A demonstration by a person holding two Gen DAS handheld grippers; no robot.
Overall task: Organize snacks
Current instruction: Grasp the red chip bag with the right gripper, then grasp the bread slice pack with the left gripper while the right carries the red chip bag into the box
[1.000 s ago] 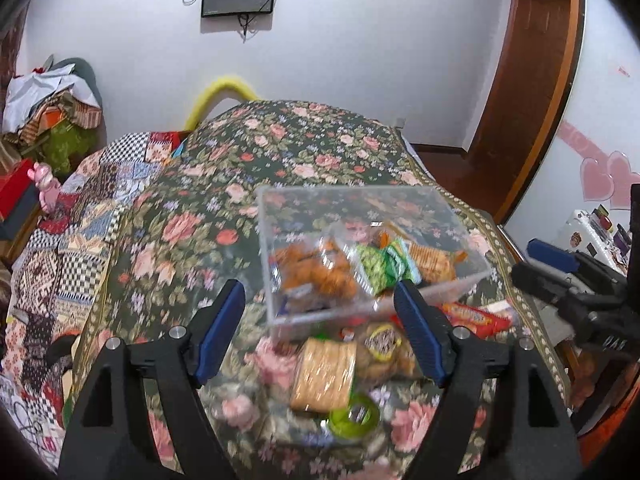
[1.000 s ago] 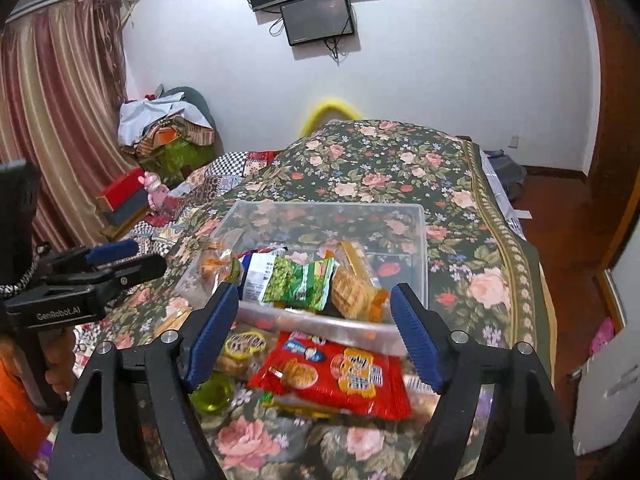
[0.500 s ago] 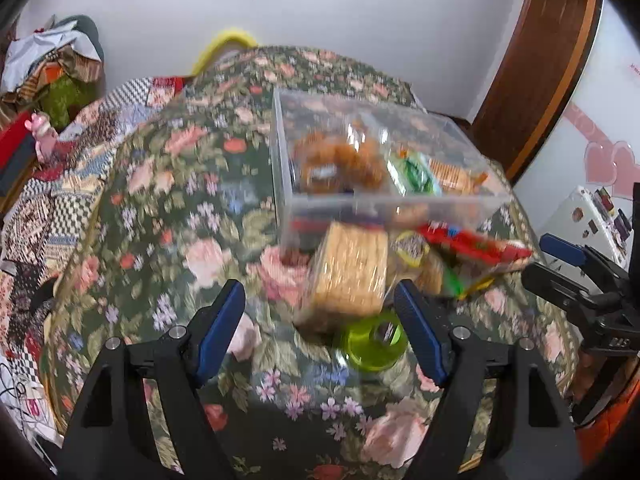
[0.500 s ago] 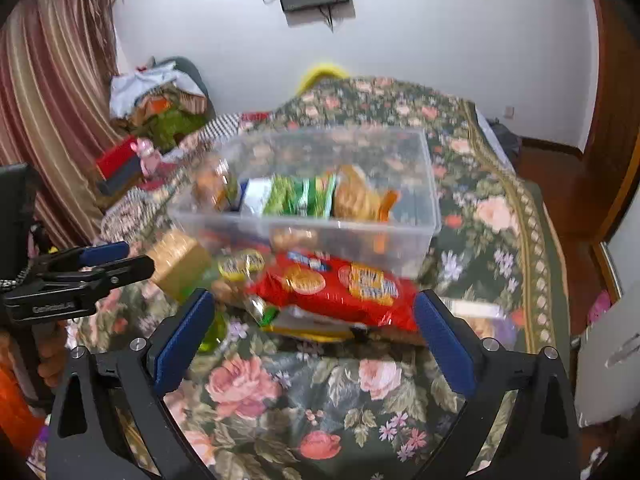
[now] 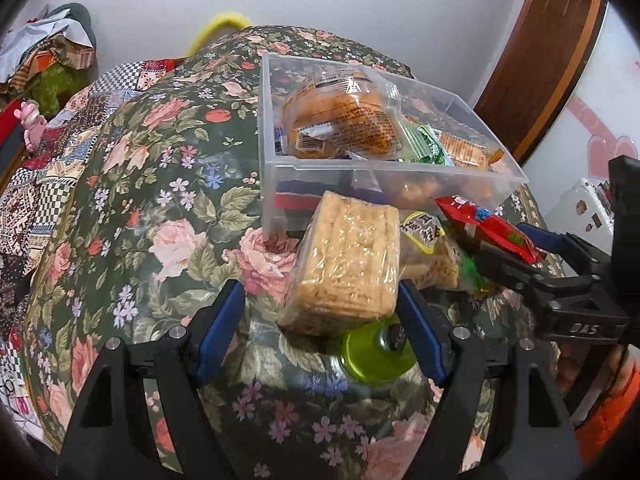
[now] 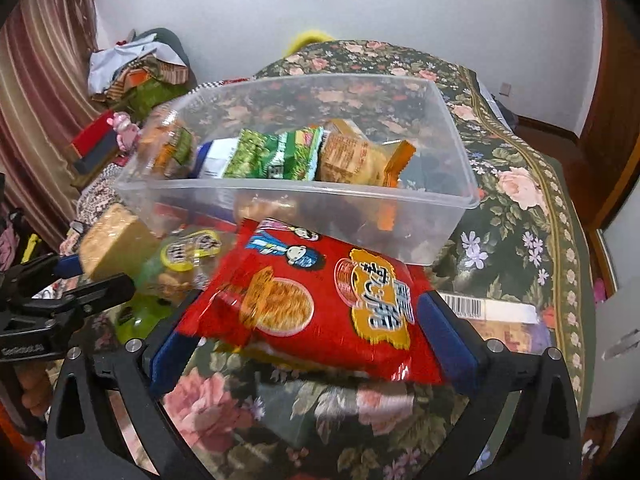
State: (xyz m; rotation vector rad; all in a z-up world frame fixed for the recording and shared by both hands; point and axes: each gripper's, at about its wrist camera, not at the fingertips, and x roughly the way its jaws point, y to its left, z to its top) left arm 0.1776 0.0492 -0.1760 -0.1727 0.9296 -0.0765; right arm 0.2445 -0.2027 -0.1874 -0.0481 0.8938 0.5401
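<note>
A clear plastic bin (image 5: 360,168) on the floral bedspread holds several snack packs; it also shows in the right wrist view (image 6: 280,196). In front of it lies a clear-wrapped cracker pack (image 5: 352,264). My left gripper (image 5: 320,320) is open, its pads on either side of the cracker pack's near end, the right pad close to it. A red snack bag (image 6: 320,304) lies in front of the bin. My right gripper (image 6: 308,340) is open with the red bag between its pads; contact is unclear.
A yellow-lidded cup snack (image 5: 420,236), a green lidded cup (image 5: 372,352) and a flat barcoded box (image 6: 492,312) lie near the bin. Piled clothes (image 5: 48,56) sit at the far left. A wooden door (image 5: 540,60) stands at the right.
Both grippers have moved forward and down toward the snacks in front of the bin. The left now straddles the cracker pack, the right the red bag. Both stay open.
</note>
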